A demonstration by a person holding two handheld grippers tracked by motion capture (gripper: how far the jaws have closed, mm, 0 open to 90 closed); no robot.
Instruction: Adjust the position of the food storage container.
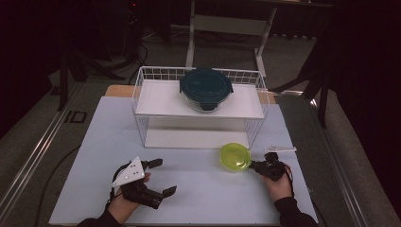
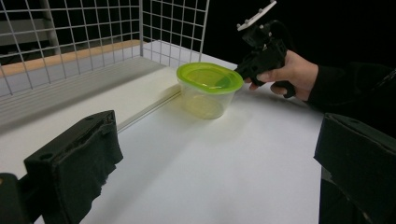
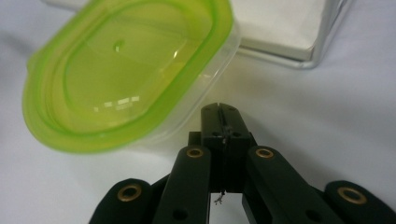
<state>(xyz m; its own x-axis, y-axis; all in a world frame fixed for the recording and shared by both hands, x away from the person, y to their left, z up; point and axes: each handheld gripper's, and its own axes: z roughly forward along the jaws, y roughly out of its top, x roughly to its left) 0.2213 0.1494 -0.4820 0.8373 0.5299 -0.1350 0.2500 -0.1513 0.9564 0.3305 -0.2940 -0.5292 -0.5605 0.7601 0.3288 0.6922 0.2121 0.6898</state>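
Green-lidded tub sits beside wire rack; right tool closed empty, left tool wide apart.

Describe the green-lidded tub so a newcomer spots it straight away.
Start at the white wire rack on the table. Just before its front right corner sits a small clear plastic tub with a lime-green lid. The other container, up on the rack, has a dark teal lid.

the small container had a lime-green lid; the round container dark teal; the wire rack white.
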